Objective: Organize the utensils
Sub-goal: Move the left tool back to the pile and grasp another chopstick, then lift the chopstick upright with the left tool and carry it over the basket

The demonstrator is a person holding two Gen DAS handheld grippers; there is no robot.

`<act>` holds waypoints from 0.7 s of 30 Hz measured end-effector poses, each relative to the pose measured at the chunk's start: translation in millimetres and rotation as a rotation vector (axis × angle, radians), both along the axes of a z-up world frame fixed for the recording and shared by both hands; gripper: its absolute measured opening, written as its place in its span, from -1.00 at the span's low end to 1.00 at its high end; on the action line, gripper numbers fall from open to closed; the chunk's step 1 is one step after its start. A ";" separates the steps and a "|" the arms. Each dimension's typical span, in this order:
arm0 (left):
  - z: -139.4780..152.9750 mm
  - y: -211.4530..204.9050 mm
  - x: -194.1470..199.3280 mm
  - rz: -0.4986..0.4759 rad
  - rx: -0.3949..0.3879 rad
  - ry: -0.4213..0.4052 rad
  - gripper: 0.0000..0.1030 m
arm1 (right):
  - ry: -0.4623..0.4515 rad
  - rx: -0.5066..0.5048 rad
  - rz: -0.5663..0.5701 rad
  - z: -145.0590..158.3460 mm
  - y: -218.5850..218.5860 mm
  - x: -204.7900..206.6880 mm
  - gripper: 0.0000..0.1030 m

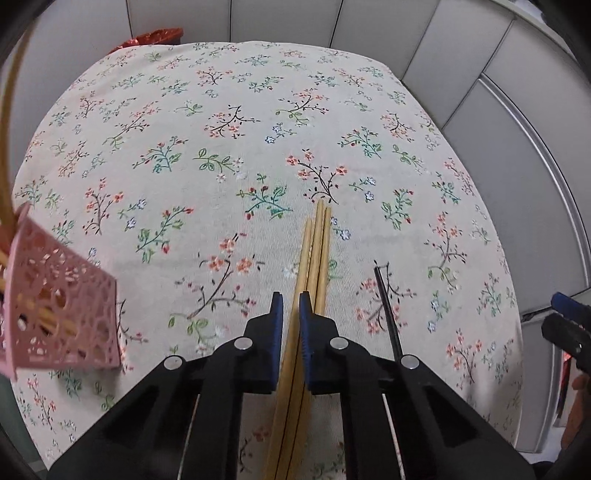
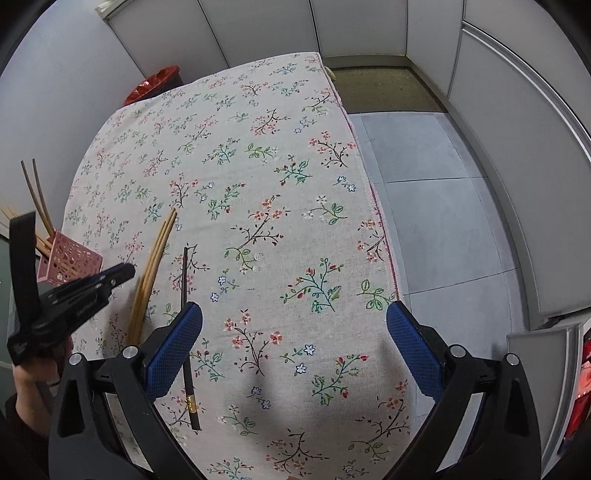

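A tabletop fills most of both views, covered by a cream cloth printed with small sprigs of red, pink, blue and green flowers. Beyond its far edge, toward 11 o'clock, stands a dark bin lined with a shiny red bag. Pale grey wall panels close in the background. At 3 o'clock lies grey tiled floor, with a dull olive mat at 1 o'clock.

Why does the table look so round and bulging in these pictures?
Left wrist view: the fisheye lens bows the tablecloth into a dome and curves the wall panels. Right wrist view: same bending, a dark ring at the corners, and a soft shadow on the cloth between the right gripper fingers.
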State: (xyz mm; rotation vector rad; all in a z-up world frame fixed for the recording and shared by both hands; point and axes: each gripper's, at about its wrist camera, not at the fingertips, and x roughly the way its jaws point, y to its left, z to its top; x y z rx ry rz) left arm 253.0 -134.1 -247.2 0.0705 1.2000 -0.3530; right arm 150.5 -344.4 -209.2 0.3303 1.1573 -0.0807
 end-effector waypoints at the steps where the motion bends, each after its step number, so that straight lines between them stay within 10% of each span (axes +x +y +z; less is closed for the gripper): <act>1: -1.4 -0.5 1.1 -0.002 -0.007 0.006 -0.88 | 0.002 0.000 0.002 -0.8 0.4 0.8 0.86; 21: -14.6 -14.2 14.6 -0.024 0.062 -0.031 -0.87 | 0.045 -0.001 0.035 -14.5 17.2 12.2 0.86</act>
